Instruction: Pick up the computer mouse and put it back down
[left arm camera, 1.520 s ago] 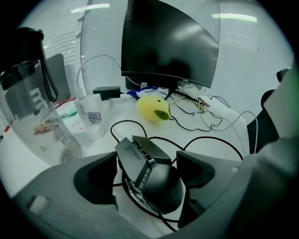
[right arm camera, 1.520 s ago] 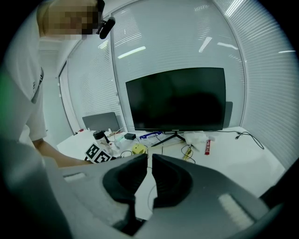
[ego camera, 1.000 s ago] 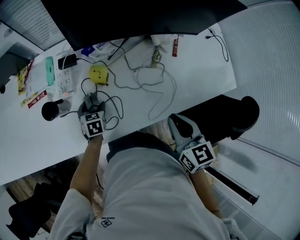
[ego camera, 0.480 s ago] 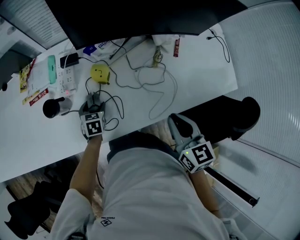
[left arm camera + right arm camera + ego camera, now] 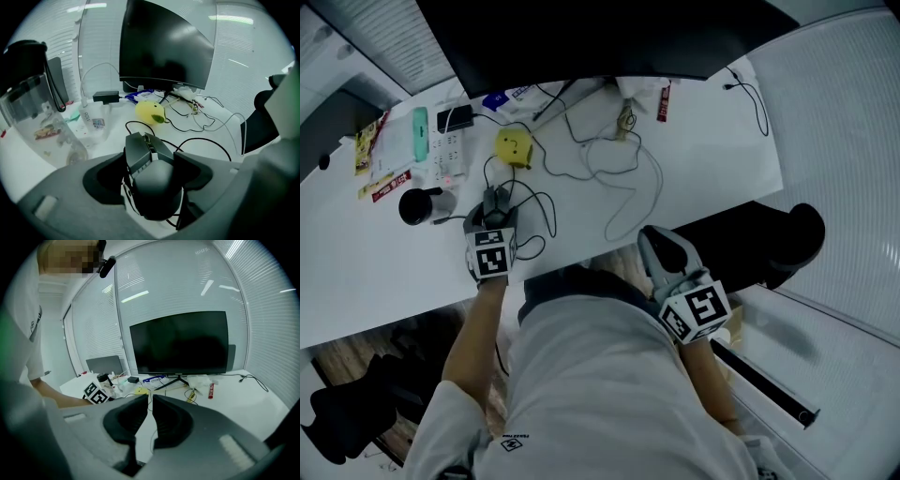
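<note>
Your left hand-held gripper [image 5: 494, 216] is clamped on the computer mouse [image 5: 146, 157], a pad on each flank, near the front edge of the worktop [image 5: 703, 141] toward its left end, just in front of the yellow object [image 5: 514, 147]. Whether the mouse has cleared the surface yet I cannot tell. For this lift, I would keep the squeeze even and bring it straight up only a little. The black cable [image 5: 546, 211] loops loosely beside it and runs back into the tangle of wires, so a high or sideways pull could drag it. Keep the gripper's tilt as it is so the mouse comes back down flat on the same spot, clear of the dark cup [image 5: 417, 206] on its left. Your right hand-held gripper [image 5: 150, 404] hangs off the front edge, jaws nearly together on nothing. Compared with a second ago, the left jaws have just been closing around the mouse, and that gripper sits slightly nearer you relative to the cup and the yellow object, while the right one has not shifted
</note>
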`<state>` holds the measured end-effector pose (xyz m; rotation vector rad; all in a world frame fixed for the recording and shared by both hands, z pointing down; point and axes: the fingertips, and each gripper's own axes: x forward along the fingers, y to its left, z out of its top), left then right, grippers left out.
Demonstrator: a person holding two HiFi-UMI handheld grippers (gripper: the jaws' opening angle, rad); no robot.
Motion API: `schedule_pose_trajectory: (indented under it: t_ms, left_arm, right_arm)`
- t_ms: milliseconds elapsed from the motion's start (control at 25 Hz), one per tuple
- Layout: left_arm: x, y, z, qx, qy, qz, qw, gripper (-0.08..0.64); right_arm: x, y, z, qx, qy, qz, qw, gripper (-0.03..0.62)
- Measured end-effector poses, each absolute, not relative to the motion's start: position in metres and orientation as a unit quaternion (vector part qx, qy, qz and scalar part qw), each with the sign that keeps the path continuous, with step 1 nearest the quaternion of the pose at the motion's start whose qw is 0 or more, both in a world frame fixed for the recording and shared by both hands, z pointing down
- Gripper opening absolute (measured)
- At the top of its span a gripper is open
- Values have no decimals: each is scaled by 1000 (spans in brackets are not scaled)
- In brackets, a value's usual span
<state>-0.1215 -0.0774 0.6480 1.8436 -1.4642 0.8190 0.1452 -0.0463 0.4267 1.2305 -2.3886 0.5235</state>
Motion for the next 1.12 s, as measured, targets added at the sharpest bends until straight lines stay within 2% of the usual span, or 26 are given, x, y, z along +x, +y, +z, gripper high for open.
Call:
schedule_pose_trajectory:
  t_ms: [1120]
  left_arm:
    - [-143, -36, 492, 704, -627, 241, 228, 330]
  right_arm:
    - [75, -75, 408, 322, -920, 166, 149, 32]
